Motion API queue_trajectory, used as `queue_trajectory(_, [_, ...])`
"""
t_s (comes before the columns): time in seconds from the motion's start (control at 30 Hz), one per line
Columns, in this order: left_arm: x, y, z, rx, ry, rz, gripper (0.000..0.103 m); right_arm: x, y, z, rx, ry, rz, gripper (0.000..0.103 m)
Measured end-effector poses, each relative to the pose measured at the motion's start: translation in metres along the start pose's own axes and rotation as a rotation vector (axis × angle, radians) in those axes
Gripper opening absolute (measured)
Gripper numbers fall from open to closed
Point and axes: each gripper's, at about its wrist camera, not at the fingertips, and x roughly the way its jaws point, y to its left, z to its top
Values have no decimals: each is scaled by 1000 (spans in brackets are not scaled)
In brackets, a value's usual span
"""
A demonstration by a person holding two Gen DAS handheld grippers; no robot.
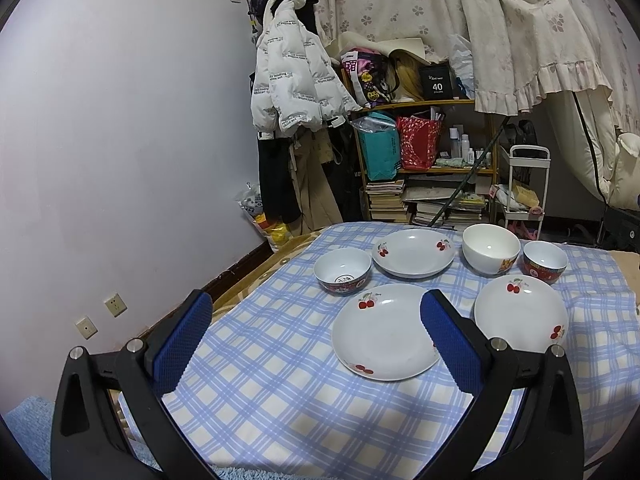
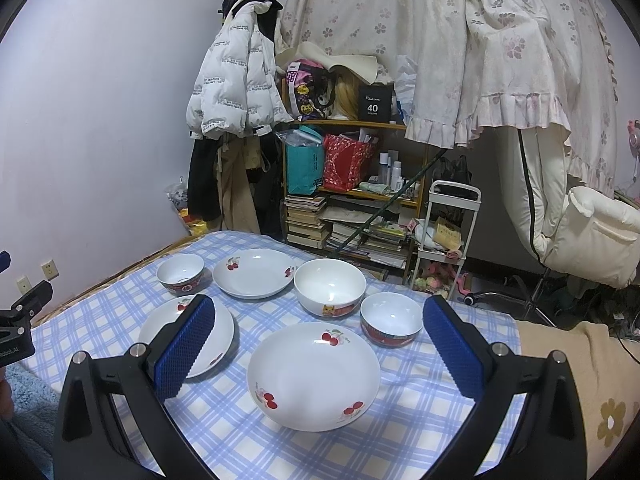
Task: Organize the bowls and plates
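Note:
Three white cherry plates and three bowls sit on a blue checked tablecloth (image 1: 256, 360). In the left wrist view the near plate (image 1: 384, 332) lies ahead of my open, empty left gripper (image 1: 316, 308); a second plate (image 1: 520, 312) is right of it, a third plate (image 1: 414, 252) behind. A small red-rimmed bowl (image 1: 342, 270) stands back left, a large white bowl (image 1: 491, 248) and another small bowl (image 1: 545, 261) back right. My right gripper (image 2: 318, 312) is open and empty above the nearest plate (image 2: 314, 376), with the large bowl (image 2: 330, 286) beyond.
A wall with sockets (image 1: 116, 304) runs along the left. Behind the table stand a cluttered shelf (image 1: 424, 152), hanging coats (image 1: 292, 88), a white cart (image 2: 444, 228) and a chair (image 2: 592, 232). The left gripper's body (image 2: 24, 320) shows at the right wrist view's left edge.

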Motion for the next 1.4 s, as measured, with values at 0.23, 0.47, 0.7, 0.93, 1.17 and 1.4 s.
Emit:
queue_trajectory(0.23, [0,1,1,-1,-1,3,102,0,0,-1,5,3,1,103])
queue_trajectory(0.47, [1,2,1,-1,0,2,102,4,2,-6,4,17,0,103])
queue_trajectory(0.7, [2,2,-1,10,-3,8,102,5,6,-6,6,24,1,103])
queue_trajectory(0.93, [7,-3,1,32,10,17,102,10,9,7,3,-2,20,103])
queue_trajectory(1.17, [18,-10,23,79,18,43,102,16,15,39,-1,-53,65,103])
queue_trajectory(1.4, [41,3,48,57,57,57,102,42,20,73,49,-78,92,103])
